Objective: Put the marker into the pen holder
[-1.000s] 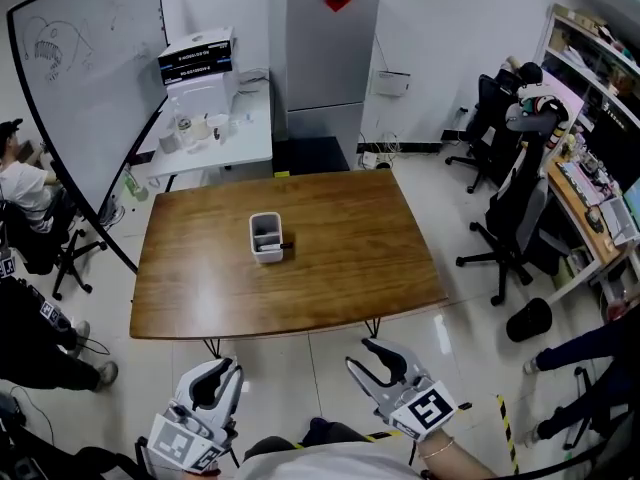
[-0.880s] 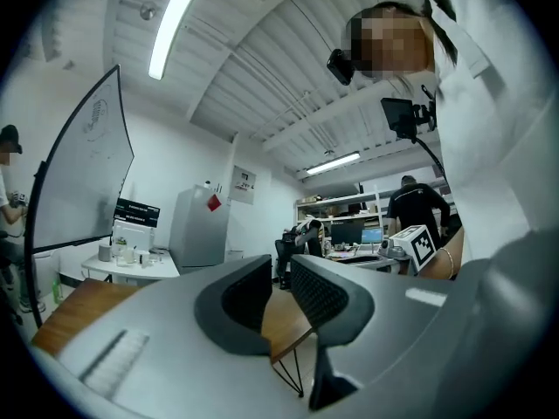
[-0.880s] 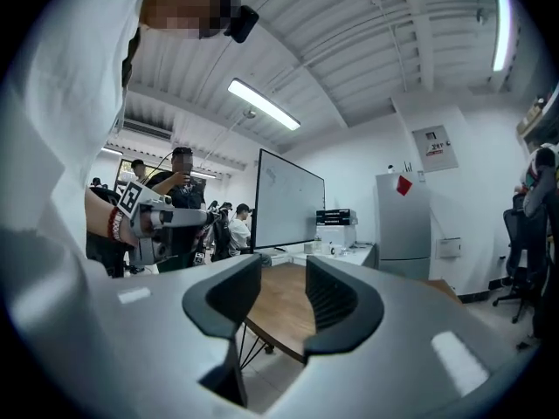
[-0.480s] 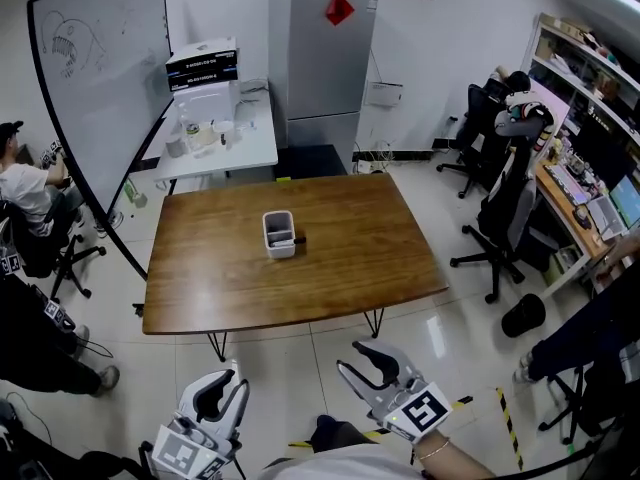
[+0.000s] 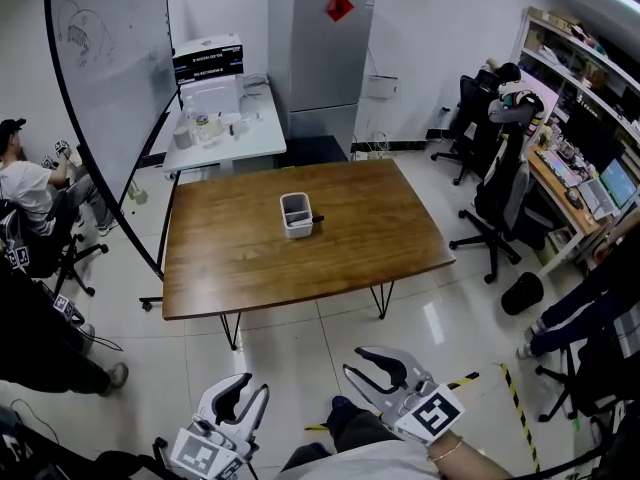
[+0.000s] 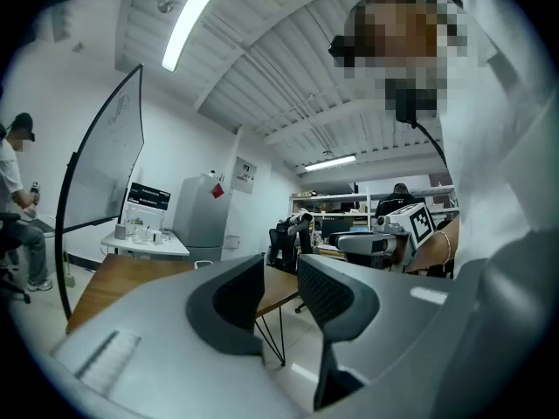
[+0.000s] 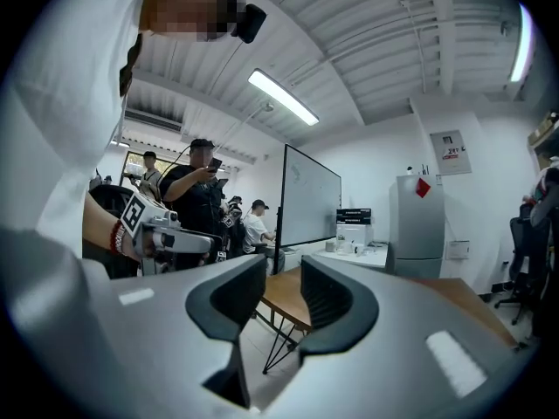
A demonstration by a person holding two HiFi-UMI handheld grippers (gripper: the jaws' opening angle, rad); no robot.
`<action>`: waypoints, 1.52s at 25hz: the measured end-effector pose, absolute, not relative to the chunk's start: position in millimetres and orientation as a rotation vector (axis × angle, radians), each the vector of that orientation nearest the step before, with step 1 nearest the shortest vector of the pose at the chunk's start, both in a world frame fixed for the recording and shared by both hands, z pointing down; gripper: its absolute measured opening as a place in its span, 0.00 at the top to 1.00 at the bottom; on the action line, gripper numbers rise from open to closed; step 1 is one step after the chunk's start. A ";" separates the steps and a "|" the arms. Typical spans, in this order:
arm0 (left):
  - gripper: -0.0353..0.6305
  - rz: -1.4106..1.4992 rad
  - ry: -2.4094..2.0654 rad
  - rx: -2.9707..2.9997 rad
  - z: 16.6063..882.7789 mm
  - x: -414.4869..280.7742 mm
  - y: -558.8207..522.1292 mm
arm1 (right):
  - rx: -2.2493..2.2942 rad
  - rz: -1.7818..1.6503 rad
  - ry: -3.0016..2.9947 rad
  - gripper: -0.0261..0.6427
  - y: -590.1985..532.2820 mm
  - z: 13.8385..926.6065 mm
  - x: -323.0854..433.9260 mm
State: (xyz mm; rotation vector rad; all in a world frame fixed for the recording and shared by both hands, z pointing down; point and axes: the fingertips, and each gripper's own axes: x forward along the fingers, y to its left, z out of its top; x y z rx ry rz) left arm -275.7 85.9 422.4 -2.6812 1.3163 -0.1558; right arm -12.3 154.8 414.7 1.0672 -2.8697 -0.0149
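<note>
With the left gripper (image 5: 250, 393) jaws just opened wider and the right gripper (image 5: 366, 370) jaws just narrowed yet apart, both empty at bottom frame, the marker (image 5: 317, 218) just right of the pen holder (image 5: 296, 214) at mid-counter (image 5: 230, 258) should be approached squarely.

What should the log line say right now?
left tongs: empty, just been opening | right tongs: empty, just been closing | marker: on table beside pen holder
</note>
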 end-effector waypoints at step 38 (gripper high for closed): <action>0.76 -0.980 1.162 -0.871 416.5 -1056.4 -242.5 | 1.066 -0.107 -2.960 0.76 248.0 372.7 66.6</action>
